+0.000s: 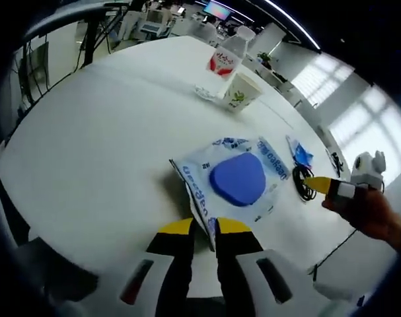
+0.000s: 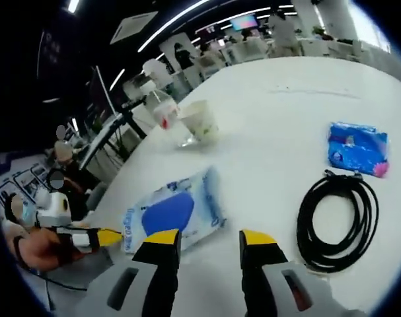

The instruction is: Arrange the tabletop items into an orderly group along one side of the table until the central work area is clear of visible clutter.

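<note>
white table [image 1: 88, 145] | bright windows [image 1: 349, 105] | ceiling light strips [image 2: 170, 23] | desks behind [image 2: 253, 46]

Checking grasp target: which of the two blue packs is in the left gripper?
The large white-and-blue pack, its edge between the left gripper jaws; the small blue packet lies untouched beyond the cable.

White table [image 1: 88, 152]: in the left gripper view, its whole left half and center lie bare, giving wide free passage. Obstacles sit along the right. A flat white-and-blue packet [image 1: 234, 179] lies at lower center, its near edge between the left gripper [image 1: 205, 228] jaws. A water bottle [image 1: 228, 54] and paper cup [image 1: 241, 90] stand touching at upper center. In the right gripper view, a coiled black cable [image 2: 337, 221] blocks the lower right, with a small blue packet [image 2: 357, 148] just above it. Bare tabletop runs between the cable and the large packet.
</note>
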Demonstrator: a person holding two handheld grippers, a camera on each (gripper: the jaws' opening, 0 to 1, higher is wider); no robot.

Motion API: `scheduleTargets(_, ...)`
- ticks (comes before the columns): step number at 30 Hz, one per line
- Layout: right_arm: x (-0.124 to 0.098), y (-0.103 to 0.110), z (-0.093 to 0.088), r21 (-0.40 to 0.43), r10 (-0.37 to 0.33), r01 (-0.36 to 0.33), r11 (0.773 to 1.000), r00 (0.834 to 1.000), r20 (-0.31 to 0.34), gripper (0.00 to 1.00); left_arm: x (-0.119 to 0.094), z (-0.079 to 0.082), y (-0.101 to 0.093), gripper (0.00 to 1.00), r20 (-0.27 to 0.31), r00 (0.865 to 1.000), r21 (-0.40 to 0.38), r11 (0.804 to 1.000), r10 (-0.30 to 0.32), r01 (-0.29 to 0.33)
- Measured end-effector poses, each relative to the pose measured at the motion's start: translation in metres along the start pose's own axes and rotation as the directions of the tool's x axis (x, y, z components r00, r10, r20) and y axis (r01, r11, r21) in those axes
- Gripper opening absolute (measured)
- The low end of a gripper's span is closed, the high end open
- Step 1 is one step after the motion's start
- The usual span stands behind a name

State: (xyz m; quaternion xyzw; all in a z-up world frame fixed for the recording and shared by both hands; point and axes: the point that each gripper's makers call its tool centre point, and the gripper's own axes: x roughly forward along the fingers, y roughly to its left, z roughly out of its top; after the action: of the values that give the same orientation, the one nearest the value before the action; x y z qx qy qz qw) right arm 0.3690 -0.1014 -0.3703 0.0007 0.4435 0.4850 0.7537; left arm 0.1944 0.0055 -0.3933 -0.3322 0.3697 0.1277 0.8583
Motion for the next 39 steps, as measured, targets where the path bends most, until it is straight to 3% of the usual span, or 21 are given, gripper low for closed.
scheduleTargets(7,0.023,0.005,0.015,-0.051,0.020,-0.022,0.998,0.999,-0.045,0.34,-0.012,-0.007,-0.005,0.10,0.000,1.000,-0.009,1.000,-0.009,0.009)
scheduleTargets(13,0.044,0.002,0.013,-0.072,0.022,-0.029,0.997,0.995,-0.102,0.32,-0.012,-0.007,-0.006,0.10,0.005,1.000,-0.032,0.999,-0.020,0.021)
scheduleTargets(16,0.043,0.009,0.009,-0.071,0.024,-0.032,0.997,0.993,-0.116,0.32,-0.009,-0.007,-0.007,0.10,0.001,1.000,-0.028,0.999,-0.026,0.026)
scheduleTargets(20,0.055,0.001,0.013,-0.065,0.021,-0.029,0.997,0.993,-0.115,0.27,-0.006,-0.009,-0.009,0.09,-0.010,0.999,-0.019,0.999,-0.031,0.031)
scheduleTargets(22,0.045,0.013,0.011,-0.049,0.027,-0.033,0.998,0.994,-0.108,0.23,-0.004,-0.011,-0.009,0.09,-0.017,0.999,-0.018,0.999,-0.029,0.029)
scheduleTargets(26,0.049,0.004,0.010,-0.051,0.006,-0.010,0.999,0.996,-0.090,0.03,-0.004,-0.010,-0.008,0.01,-0.020,1.000,-0.011,1.000,-0.022,0.021)
scheduleTargets(28,0.042,0.008,0.007,-0.044,0.001,-0.005,0.999,0.996,-0.087,0.02,-0.005,-0.008,-0.010,0.00,-0.016,0.999,-0.026,0.999,-0.038,0.037)
scheduleTargets(30,0.048,-0.002,0.010,-0.032,0.008,-0.011,0.999,0.997,-0.081,0.01,-0.006,-0.006,-0.008,0.00,-0.006,0.999,-0.027,0.999,-0.033,0.032)
scheduleTargets(38,0.027,0.010,0.014,-0.034,0.022,-0.024,0.999,0.998,-0.052,0.00,-0.009,-0.003,-0.015,0.00,-0.011,0.999,-0.004,0.999,-0.041,0.041)
scheduleTargets(39,0.031,0.003,0.015,-0.034,0.025,-0.027,0.999,0.999,-0.046,0.00,-0.010,-0.003,-0.017,0.00,-0.012,0.999,-0.002,0.999,-0.042,0.042)
